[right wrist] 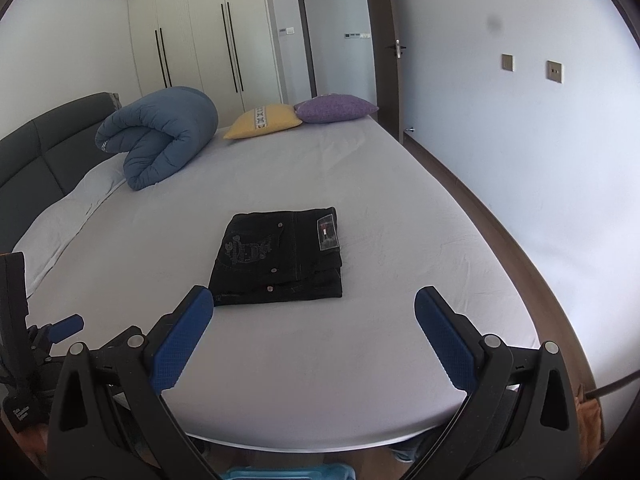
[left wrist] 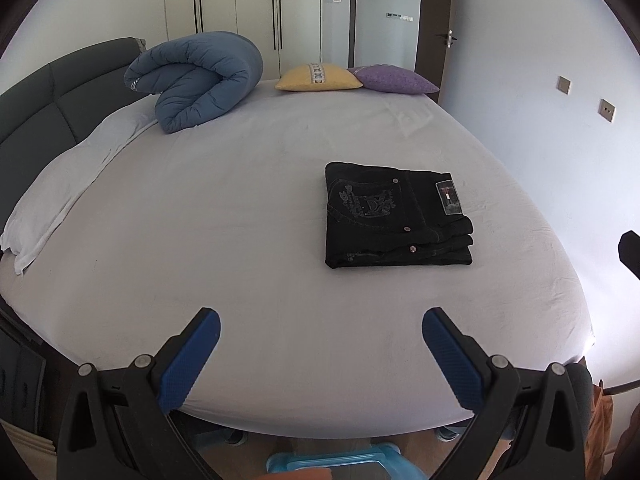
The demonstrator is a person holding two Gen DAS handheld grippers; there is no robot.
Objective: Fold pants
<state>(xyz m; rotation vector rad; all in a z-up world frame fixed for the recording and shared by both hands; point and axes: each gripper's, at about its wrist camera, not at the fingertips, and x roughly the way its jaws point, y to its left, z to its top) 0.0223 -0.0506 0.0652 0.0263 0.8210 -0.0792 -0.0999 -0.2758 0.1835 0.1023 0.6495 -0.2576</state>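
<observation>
Black jeans (left wrist: 398,216) lie folded into a neat rectangle on the white bed sheet (left wrist: 240,220). The left gripper (left wrist: 320,340) and right gripper (right wrist: 314,320) hover near the bed's edge, jaws spread wide, holding nothing. A rolled blue duvet (left wrist: 196,80) sits by the headboard (left wrist: 48,104).

The bed (left wrist: 240,240) fills the view, dressed in a pale, lightly wrinkled sheet (right wrist: 360,360). On it, nearer the right edge, sit the black pants (left wrist: 394,216), folded into a neat square stack, label patch and embroidered pocket facing up. Along the left side, by the dark headboard (left wrist: 48,112), a white pillow (left wrist: 68,184) lies stretched out. A rolled blue duvet (left wrist: 196,78) rests at the far left, touching that pillow. At the far edge a yellow cushion (left wrist: 318,77) and a purple cushion (left wrist: 394,79) lie side by side, touching.
</observation>
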